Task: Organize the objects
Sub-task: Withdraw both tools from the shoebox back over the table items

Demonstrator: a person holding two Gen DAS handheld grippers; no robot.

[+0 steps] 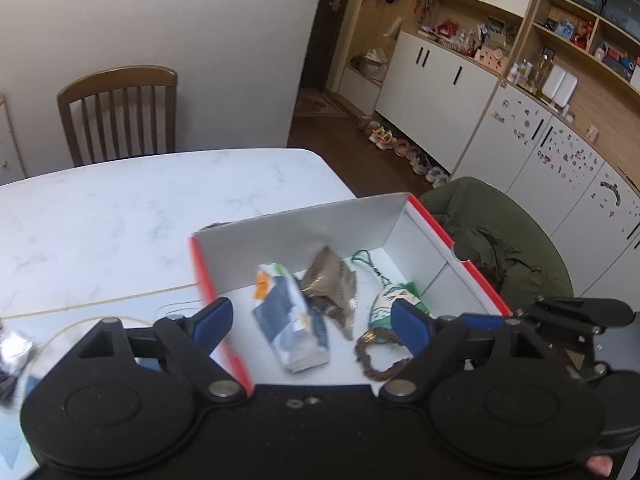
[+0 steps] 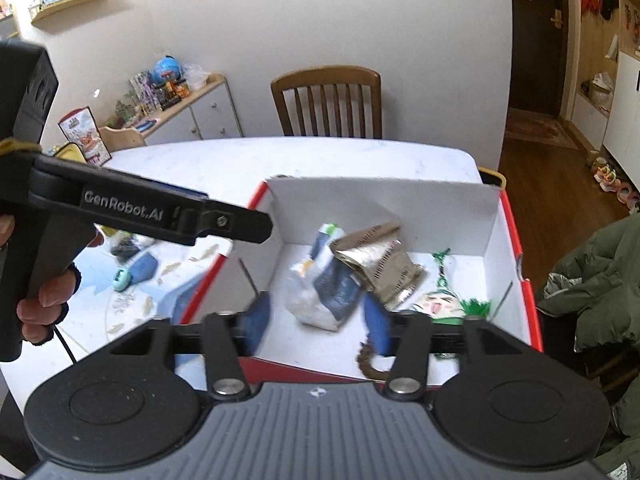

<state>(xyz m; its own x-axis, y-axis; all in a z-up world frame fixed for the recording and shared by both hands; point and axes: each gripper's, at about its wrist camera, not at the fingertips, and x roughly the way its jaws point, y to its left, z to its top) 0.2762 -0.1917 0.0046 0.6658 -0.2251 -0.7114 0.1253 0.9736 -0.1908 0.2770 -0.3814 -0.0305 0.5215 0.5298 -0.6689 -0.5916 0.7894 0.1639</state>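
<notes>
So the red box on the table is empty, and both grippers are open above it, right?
Not empty. The red box holds a blue-and-white packet, a brown foil pouch and a bead bracelet, as both wrist views show. The left gripper and right gripper are open.

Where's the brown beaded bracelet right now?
The brown beaded bracelet lies on the floor of the red-and-white box, at its near edge, beside the green-haired doll and right of the blue-and-white packet.

Left gripper (image 1: 310, 320): black body, round pivot discs, silver rivets, blue finger pads (image 1: 214, 316). Right gripper (image 2: 316, 320): ribbed grey top plate, black linkage arms, blue pads (image 2: 256, 320). Side arm lettered "GenRobot.AI" (image 2: 130, 206), small hex screw, black cable.
</notes>
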